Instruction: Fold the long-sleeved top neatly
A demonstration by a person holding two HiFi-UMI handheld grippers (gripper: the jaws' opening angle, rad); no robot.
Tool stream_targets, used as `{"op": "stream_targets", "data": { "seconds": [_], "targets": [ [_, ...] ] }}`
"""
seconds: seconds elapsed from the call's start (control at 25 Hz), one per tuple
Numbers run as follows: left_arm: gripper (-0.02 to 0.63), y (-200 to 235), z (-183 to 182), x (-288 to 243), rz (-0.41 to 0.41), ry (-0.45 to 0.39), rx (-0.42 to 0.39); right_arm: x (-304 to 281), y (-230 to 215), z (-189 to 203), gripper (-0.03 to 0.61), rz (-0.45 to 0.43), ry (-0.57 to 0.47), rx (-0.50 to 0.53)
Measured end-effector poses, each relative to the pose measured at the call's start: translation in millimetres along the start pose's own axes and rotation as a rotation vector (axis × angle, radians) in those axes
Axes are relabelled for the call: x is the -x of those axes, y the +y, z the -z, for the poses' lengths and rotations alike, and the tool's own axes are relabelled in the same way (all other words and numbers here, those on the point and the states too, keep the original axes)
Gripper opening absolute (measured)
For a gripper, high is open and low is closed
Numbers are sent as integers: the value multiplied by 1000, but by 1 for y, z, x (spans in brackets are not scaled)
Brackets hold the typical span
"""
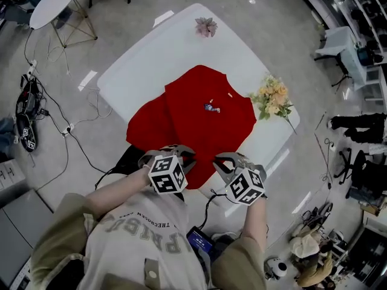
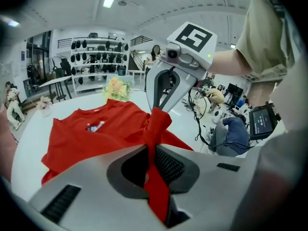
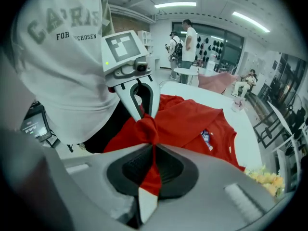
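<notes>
Both at the near hem. Left gripper and right gripper sit side by side, close together, at the table edge nearest the person. The red top lies ahead of both jaws w/ its long axis running away from them, collar at the far end, flowers just off its right side. Neither hand is nearer; they share the one edge. So the fold prob. has to carry that hem straight out toward the collar, both hands level.

Jaws: left gripper is clamped on a pinch of red cloth, and the right gripper is clamped the same way. Each gripper view also shows the other gripper's tips biting the same bunched-up bit, cloth gathered btwn them, not stretched flat.

Head view hides the jaws under the marker cubes. But only it shows the whole layout, e.g. part of the top spread out to the left.
</notes>
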State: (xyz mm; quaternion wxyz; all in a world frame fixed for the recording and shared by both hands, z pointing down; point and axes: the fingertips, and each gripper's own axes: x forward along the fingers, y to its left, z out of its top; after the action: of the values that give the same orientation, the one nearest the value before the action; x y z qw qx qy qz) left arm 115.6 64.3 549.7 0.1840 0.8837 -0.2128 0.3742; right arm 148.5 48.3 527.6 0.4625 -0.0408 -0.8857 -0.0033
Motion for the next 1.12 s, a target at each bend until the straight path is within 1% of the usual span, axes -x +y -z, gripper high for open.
{"op": "stream_targets", "data": {
  "seconds": [0.12, 0.2, 0.32, 0.36, 0.4, 0.44, 0.48, 0.52, 0.56, 0.6, 0.64, 0.68, 0.72, 0.76, 0.84, 0.88, 0.92, 0.96, 1.04, 1.12],
  "targets": [
    [38, -21, 11, -17, 42, 47, 1, -7, 21, 24, 18, -4, 32, -26],
    [38, -27, 22, -28, 39, 83, -3, -17, 29, 38, 18, -1, 50, -39],
    [47, -31, 38, -40, 34, 136, -15, -36, 39, 57, 18, -10, 98, -30],
    [73, -33, 43, -41, 46, 154, -24, -42, 42, 62, 18, -12, 113, -26],
    [126, -36, 47, -40, 66, 172, -36, -47, 44, 66, 20, -10, 128, -25],
    [194, -39, 51, -38, 97, 191, -51, -52, 46, 70, 21, -7, 145, -26],
    [261, -42, 54, -35, 133, 208, -66, -55, 48, 75, 37, -10, 165, -32],
    [293, -44, 56, -29, 168, 220, -76, -57, 52, 80, 59, -26, 187, -45],
    [321, -41, 57, -21, 190, 224, -76, -57, 57, 84, 127, -52, 208, -64],
    [336, -34, 56, -11, 194, 219, -68, -56, 62, 87, 216, -81, 225, -85],
    [337, -22, 55, 0, 180, 207, -58, -53, 65, 88, 273, -99, 231, -109],
    [337, -5, 52, 12, 148, 194, -55, -47, 65, 85, 322, -102, 216, -141],
    [337, 16, 49, 22, 99, 183, -62, -39, 61, 78, 337, -89, 175, -188],
    [337, 41, 46, 31, 40, 179, -83, -29, 53, 66, 337, -64, 107, -250],
    [337, 94, 40, 40, -66, 195, -146, -12, 26, 38, 337, 16, -57, -369],
    [337, 116, 36, 39, -93, 211, -186, -8, 10, 26, 337, 64, -121, -408],
    [337, 134, 31, 35, -100, 228, -235, -8, -3, 17, 337, 106, -160, -432],
    [337, 148, 25, 28, -88, 245, -294, -14, -13, 12, 336, 134, -173, -447],
    [337, 165, 15, 13, -20, 282, -402, -35, -16, 8, 336, 145, -142, -476],
    [337, 178, 10, 0, 67, 315, -449, -55, -7, 13, 336, 130, -80, -522]
  ]
}}
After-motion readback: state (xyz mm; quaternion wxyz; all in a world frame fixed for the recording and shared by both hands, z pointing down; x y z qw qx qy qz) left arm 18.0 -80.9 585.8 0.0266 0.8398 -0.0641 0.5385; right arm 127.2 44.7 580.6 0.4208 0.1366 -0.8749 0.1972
